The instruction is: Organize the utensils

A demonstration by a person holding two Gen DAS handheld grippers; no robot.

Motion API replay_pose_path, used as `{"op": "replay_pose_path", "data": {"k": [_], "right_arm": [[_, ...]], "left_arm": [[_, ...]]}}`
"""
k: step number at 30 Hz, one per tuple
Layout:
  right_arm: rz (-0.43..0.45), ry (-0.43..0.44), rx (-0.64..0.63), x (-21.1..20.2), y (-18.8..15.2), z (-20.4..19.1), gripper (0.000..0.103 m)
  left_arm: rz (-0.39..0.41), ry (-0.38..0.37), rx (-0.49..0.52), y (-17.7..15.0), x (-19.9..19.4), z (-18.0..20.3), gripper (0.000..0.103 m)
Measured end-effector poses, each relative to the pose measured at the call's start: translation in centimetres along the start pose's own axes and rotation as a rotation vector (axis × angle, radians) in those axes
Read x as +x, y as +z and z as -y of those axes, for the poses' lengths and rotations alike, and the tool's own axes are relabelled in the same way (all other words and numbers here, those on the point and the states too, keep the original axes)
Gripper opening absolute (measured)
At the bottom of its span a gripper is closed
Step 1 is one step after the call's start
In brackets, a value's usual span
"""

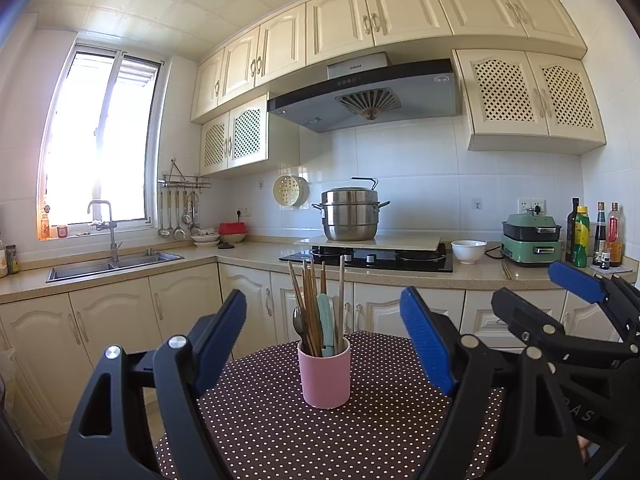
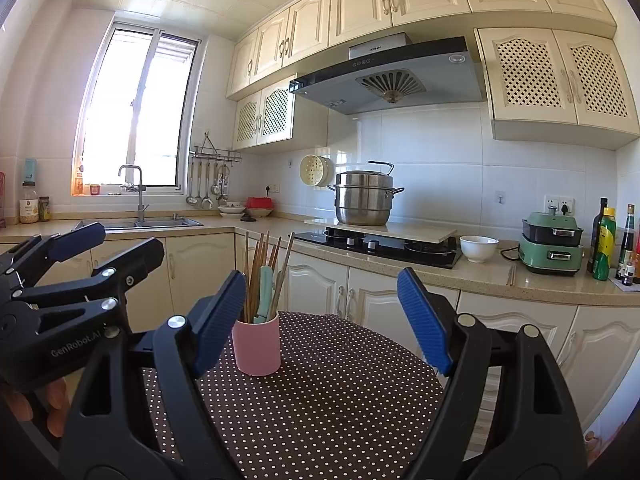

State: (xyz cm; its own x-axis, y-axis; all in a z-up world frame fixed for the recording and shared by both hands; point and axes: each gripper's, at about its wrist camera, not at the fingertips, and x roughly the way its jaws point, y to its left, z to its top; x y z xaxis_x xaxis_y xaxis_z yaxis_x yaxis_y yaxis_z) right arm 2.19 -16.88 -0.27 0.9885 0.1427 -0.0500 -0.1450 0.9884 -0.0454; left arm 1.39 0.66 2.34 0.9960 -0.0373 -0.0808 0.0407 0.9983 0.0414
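Utensils, thin wooden chopsticks (image 1: 310, 304) and a metal spoon, stand upright in a pink cylindrical cup (image 1: 325, 376) mid-frame on the dotted surface (image 1: 280, 432); light, stiff, slippery, best pinched mid-shaft. Both hand-held grippers (image 1: 324, 354) (image 2: 322, 326) gape empty

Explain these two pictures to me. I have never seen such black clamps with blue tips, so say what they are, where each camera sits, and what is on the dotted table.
There is no robot here: a person holds a two-finger gripper in each hand. Each picture comes from a camera on one gripper, looking forward along its fingers. The left gripper and right gripper are both open and hold nothing. On the dotted tablecloth stands a pink cup with chopsticks, a spoon and other utensils upright in it. Behind is a kitchen counter with a steel pot.
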Motion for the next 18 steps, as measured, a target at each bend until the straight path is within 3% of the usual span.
{"op": "replay_pose_path", "data": {"k": [18], "right_arm": [[-0.001, 0.002, -0.002, 0.17, -0.01, -0.03, 0.077]], "left_arm": [[0.000, 0.003, 0.000, 0.01, 0.02, -0.16, 0.078]]}}
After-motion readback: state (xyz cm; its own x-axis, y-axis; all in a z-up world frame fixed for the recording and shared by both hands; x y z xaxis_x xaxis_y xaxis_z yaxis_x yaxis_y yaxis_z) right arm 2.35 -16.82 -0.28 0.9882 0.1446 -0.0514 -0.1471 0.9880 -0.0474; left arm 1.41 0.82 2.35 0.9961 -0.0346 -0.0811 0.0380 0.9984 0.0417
